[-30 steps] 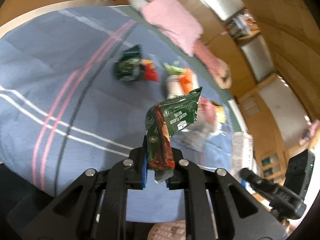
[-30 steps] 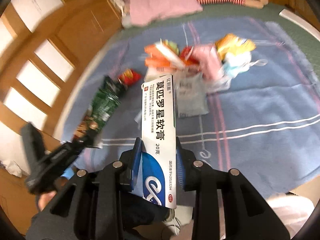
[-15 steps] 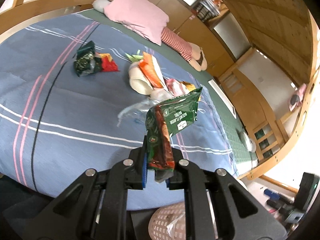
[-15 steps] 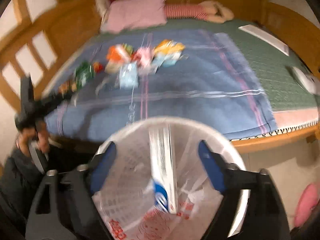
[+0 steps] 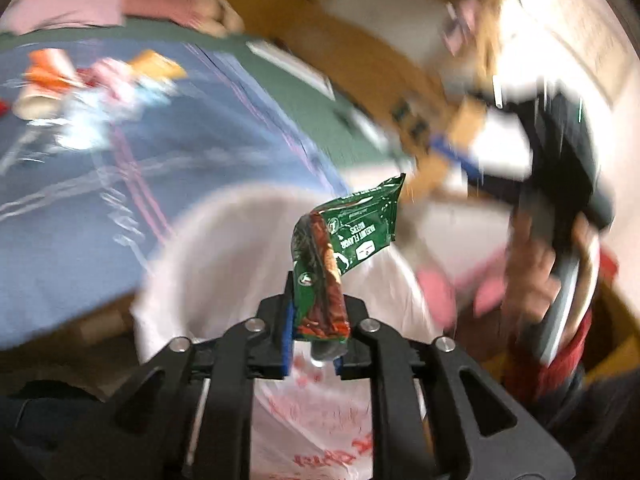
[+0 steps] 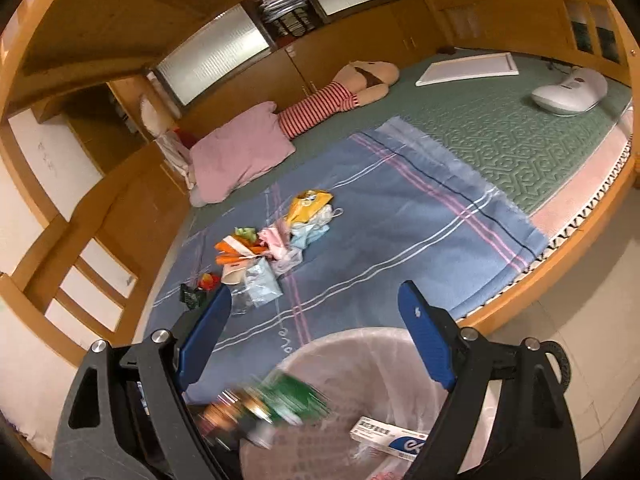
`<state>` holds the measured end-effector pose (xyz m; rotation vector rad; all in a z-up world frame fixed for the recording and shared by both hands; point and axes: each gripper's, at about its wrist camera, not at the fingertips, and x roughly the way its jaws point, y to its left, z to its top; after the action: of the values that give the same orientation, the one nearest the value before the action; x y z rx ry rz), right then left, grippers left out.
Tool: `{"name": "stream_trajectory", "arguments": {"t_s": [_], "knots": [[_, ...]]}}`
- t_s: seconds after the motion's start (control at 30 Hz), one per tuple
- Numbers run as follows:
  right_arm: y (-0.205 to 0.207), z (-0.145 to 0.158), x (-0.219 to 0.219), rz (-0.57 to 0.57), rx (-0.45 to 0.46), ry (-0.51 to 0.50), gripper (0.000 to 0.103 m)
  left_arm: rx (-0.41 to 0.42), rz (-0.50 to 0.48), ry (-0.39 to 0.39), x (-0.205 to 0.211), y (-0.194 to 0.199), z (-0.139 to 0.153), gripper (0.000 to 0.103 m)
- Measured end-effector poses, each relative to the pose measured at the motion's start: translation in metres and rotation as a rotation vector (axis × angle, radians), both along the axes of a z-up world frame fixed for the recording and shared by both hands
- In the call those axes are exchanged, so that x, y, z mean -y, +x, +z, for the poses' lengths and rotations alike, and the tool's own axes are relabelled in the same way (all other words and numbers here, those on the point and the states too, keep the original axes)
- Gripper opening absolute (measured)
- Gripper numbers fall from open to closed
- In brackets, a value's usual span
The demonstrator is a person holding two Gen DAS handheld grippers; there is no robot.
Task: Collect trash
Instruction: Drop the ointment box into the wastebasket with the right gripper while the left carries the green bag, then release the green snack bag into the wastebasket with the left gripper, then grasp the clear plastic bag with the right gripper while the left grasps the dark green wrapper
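Trash is split between the bin and the bed. Your white mesh wastebasket point(image 6: 360, 364), lined with a plastic bag printed in red, fills the lower centre of the right wrist view; a white-and-blue ointment box point(image 6: 390, 438) lies inside it at the lower right.

Your left gripper point(image 5: 314, 334) is over that wastebasket point(image 5: 224, 264), and its jaws have just been opening a little. The green hazelnut wafer wrapper point(image 5: 344, 240) stands between the blue pads and looks pinched at its lower end, its top leaning toward the upper right. In the right wrist view the same wrapper point(image 6: 288, 398) is a green blur above the basket's left rim.

Your right gripper point(image 6: 316, 340) has its fingers spread wide with nothing between them; its jaws have just been opening.

On the blue striped blanket point(image 6: 380, 208), left of centre, the remaining litter pile point(image 6: 276, 236) holds orange, pink, yellow and pale blue wrappers, with a dark green packet point(image 6: 191, 295) just to its lower left. The blanket covers part of a green quilted mattress point(image 6: 500, 128). A pink pillow point(image 6: 240, 152) and a striped plush toy point(image 6: 344, 92) lie at the upper centre, below wooden cabinets point(image 6: 348, 44); a white device point(image 6: 572, 90) rests at the upper right.
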<state>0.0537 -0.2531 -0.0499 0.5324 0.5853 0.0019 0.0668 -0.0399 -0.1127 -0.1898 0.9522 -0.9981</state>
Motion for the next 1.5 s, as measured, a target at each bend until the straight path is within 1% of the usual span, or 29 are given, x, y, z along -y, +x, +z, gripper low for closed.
{"name": "stream_trajectory", "arguments": {"t_s": [0.03,0.07,0.1,0.13,0.2,0.27,0.3,0.37,0.4,0.43,0.47,0.53,0.57,0.67,0.73,0.8,0.87,0.9,0.93,1.03,1.07,1.13,1.2,1.27,1.3,1.33,1.4,1.43,1.5], "knots": [[0.0,-0.001,0.0,-0.008,-0.006,-0.013,0.084,0.003,-0.02,0.044,0.009,-0.002,-0.005,0.04],[-0.001,-0.002,0.001,-0.011,-0.01,-0.019,0.084,0.004,-0.017,0.069,0.012,-0.002,-0.007,0.054],[0.0,-0.003,0.002,-0.013,-0.015,-0.023,0.084,0.009,0.003,0.077,0.009,0.001,-0.006,0.078],[-0.001,-0.005,0.002,-0.014,-0.017,-0.023,0.084,0.02,0.044,0.062,0.002,0.005,-0.003,0.089],[0.001,-0.008,0.003,-0.014,-0.027,-0.017,0.084,0.021,0.117,0.014,-0.016,0.013,0.003,0.09],[0.005,-0.012,0.002,-0.006,-0.039,-0.013,0.084,0.0,0.206,-0.016,-0.041,0.03,0.006,0.093],[0.008,-0.013,0.0,0.0,-0.044,-0.015,0.084,-0.004,0.24,-0.021,-0.048,0.034,0.008,0.093],[0.012,-0.016,-0.005,0.011,-0.055,-0.023,0.084,-0.016,0.352,-0.011,-0.073,0.052,0.009,0.094],[0.014,-0.017,-0.008,0.017,-0.06,-0.031,0.084,-0.017,0.419,0.014,-0.085,0.058,0.009,0.096],[0.017,-0.019,-0.011,0.023,-0.069,-0.042,0.084,-0.009,0.537,0.095,-0.097,0.071,0.009,0.097],[0.023,-0.019,-0.016,0.027,-0.087,-0.061,0.084,0.001,0.655,0.201,-0.109,0.083,0.008,0.097],[0.033,-0.019,-0.024,0.034,-0.108,-0.084,0.084,-0.008,0.834,0.353,-0.132,0.111,0.006,0.097],[0.039,-0.018,-0.029,0.045,-0.114,-0.088,0.085,-0.029,0.896,0.372,-0.146,0.124,0.005,0.097],[0.06,-0.017,-0.05,0.109,-0.129,-0.102,0.087,-0.082,1.061,0.369,-0.193,0.159,0.0,0.097],[0.075,-0.018,-0.065,0.15,-0.148,-0.119,0.087,-0.12,1.196,0.379,-0.225,0.174,-0.002,0.097],[0.096,-0.022,-0.082,0.194,-0.176,-0.129,0.087,-0.172,1.326,0.382,-0.254,0.181,-0.013,0.098],[0.12,-0.027,-0.1,0.219,-0.199,-0.15,0.087,-0.243,1.466,0.437,-0.276,0.188,-0.026,0.098],[0.134,-0.032,-0.11,0.223,-0.215,-0.171,0.087,-0.26,1.509,0.454,-0.283,0.19,-0.03,0.098],[0.148,-0.037,-0.121,0.228,-0.232,-0.188,0.087,-0.283,1.537,0.453,-0.291,0.192,-0.035,0.098],[0.186,-0.051,-0.155,0.276,-0.256,-0.191,0.087,-0.354,1.541,0.41,-0.31,0.199,-0.047,0.098],[0.199,-0.056,-0.165,0.303,-0.263,-0.198,0.087,-0.364,1.553,0.388,-0.315,0.199,-0.048,0.098],[0.225,-0.069,-0.186,0.339,-0.291,-0.218,0.087,-0.356,1.561,0.329,-0.321,0.206,-0.048,0.098],[0.255,-0.087,-0.202,0.321,-0.34,-0.258,0.087,-0.335,1.542,0.296,-0.322,0.219,-0.047,0.099],[0.281,-0.105,-0.207,0.291,-0.386,-0.27,0.087,-0.348,1.487,0.255,-0.324,0.239,-0.052,0.099],[0.29,-0.113,-0.206,0.28,-0.409,-0.26,0.087,-0.36,1.463,0.227,-0.32,0.244,-0.056,0.099],[0.299,-0.121,-0.205,0.275,-0.433,-0.242,0.087,-0.371,1.435,0.179,-0.319,0.252,-0.059,0.099],[0.314,-0.137,-0.205,0.278,-0.48,-0.209,0.087,-0.366,1.406,0.113,-0.318,0.267,-0.059,0.099],[0.318,-0.142,-0.206,0.283,-0.494,-0.209,0.087,-0.361,1.397,0.094,-0.316,0.274,-0.06,0.099],[0.318,-0.147,-0.214,0.307,-0.493,-0.262,0.071,-0.341,1.365,0.048,-0.307,0.295,-0.058,0.099]]}}
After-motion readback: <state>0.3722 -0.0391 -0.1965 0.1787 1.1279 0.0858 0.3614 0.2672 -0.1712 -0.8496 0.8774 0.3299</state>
